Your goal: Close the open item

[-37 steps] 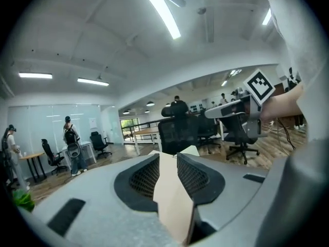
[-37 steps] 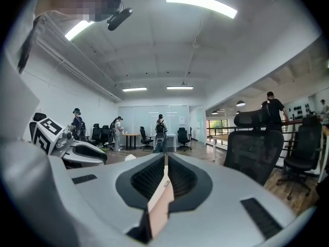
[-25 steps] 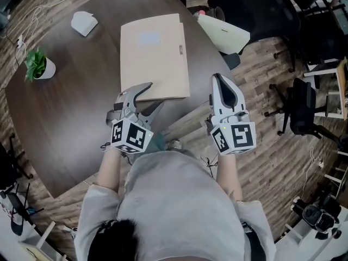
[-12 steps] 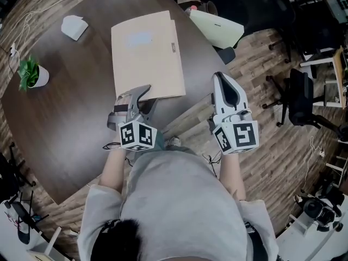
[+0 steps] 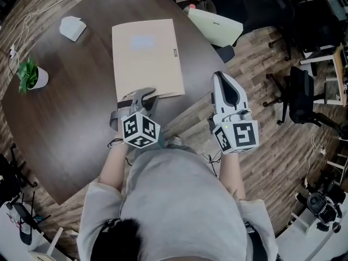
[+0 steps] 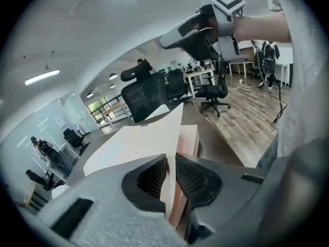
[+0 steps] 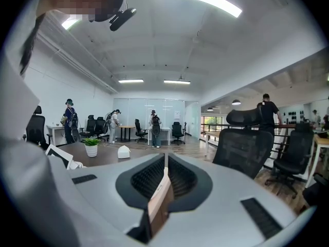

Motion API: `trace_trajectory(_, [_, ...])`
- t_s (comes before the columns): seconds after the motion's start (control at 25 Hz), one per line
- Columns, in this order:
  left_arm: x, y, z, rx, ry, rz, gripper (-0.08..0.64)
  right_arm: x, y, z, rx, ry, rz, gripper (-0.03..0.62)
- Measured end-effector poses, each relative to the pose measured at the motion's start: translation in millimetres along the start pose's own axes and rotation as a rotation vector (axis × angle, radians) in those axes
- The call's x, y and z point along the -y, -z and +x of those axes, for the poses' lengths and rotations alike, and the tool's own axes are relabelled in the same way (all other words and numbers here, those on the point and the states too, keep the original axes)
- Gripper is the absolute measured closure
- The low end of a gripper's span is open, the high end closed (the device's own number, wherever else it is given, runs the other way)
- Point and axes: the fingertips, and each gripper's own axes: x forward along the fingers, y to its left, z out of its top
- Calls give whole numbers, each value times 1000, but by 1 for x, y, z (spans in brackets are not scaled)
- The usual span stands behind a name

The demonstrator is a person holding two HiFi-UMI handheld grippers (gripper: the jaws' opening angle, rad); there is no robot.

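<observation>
A tan folder [image 5: 145, 58] lies flat on the dark round table [image 5: 65, 124]. My left gripper [image 5: 144, 97] sits at the folder's near edge. In the left gripper view its jaws have just been closing, and the pads [image 6: 154, 176] now press on the thin tan cover [image 6: 133, 151], which stands slightly off the folder's body [image 6: 189, 138]. My right gripper [image 5: 220, 76] hangs off the table's right edge over the floor, shut, with nothing held; it also shows high in the left gripper view [image 6: 167, 38]. In the right gripper view its jaws [image 7: 165, 163] meet.
A small potted plant [image 5: 30, 76] and a white box [image 5: 72, 27] stand at the table's far left. A white bag-like thing [image 5: 215, 26] and black office chairs [image 5: 304, 99] are on the wooden floor to the right. People stand far off in the room [image 7: 154, 125].
The left gripper has come down onto the folder's near edge, and its jaws, open before, have closed on the cover. The right gripper has stayed in place.
</observation>
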Motion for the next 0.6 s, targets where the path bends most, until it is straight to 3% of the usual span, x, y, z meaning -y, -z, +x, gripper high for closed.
trace_trajectory(0.28, [10,7,13,-122,129,64,512,1,1,-2,0,0,6,568])
trace_trajectory(0.48, [15,9,17,-241,200,163,509,-1,1,-3,1,-3,7,568])
trace_trajectory(0.6, [12,9,16,-228,198,166,492,-2,0,-2,4,-4,4,568])
